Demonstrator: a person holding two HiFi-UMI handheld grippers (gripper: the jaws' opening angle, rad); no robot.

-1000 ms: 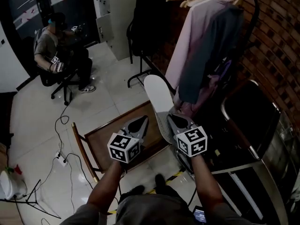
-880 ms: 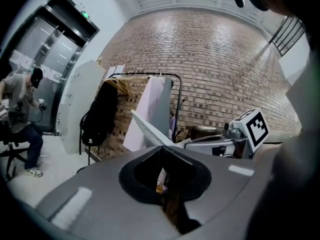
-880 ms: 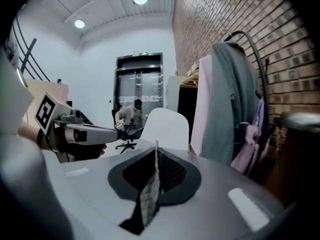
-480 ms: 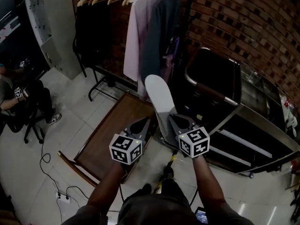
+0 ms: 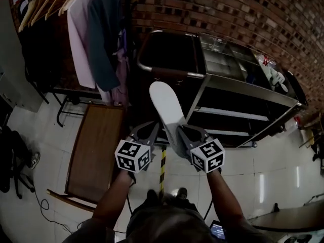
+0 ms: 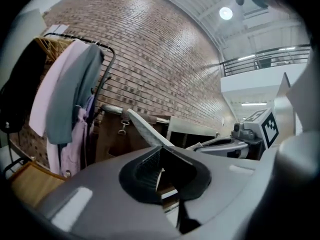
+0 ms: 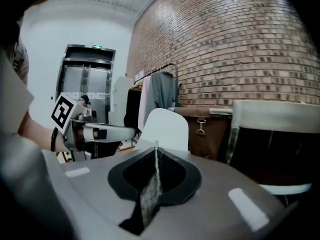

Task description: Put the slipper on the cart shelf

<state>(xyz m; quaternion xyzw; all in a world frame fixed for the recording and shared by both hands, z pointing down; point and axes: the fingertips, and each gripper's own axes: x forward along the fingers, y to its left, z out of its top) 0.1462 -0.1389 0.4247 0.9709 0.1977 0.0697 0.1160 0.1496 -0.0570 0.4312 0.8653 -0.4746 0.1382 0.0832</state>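
Our right gripper (image 5: 178, 130) is clenched on the near end of the white slipper (image 5: 165, 108). In its own view a thin strip of the sole is pinched between the pads. The slipper sticks out ahead in the air, its far end toward the handle end of the metal cart (image 5: 243, 82), not yet on a shelf (image 5: 230, 114). Our left gripper (image 5: 148, 131) hangs just beside it, jaws closed on nothing. Left of the cart we see a clothes rack (image 5: 93, 39) against the brick wall (image 5: 228, 9), with a wooden board (image 5: 96, 146) below it.
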